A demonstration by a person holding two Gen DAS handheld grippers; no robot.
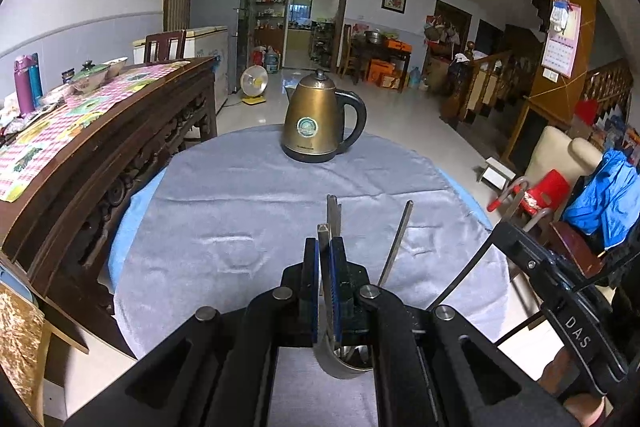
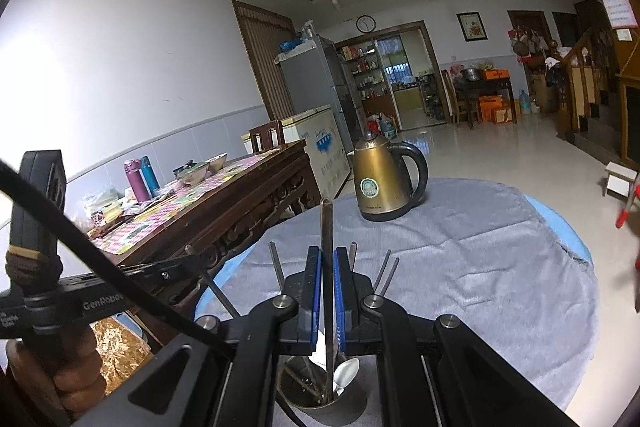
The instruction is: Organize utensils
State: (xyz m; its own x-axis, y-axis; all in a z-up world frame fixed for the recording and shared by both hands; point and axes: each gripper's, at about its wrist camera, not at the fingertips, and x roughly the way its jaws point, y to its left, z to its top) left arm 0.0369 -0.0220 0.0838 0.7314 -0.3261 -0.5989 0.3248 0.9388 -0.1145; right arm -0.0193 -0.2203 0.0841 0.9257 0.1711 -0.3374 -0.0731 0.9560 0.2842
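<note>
Left claw: pointing forward and slightly down, its blue-padded fingers pressing together on a thin metal utensil handle.
Right claw: aiming forward, its blue-padded fingers closing on an upright metal chopstick.
Left hand: wrapping bare fingers around the left tool's grip, seen from the right wrist camera.

Round tabletop with a blue underlayer, draped in a wrinkled grey cloth. On the cloth: a bronze electric kettle at the far side and a metal utensil cup at the near edge.
</note>
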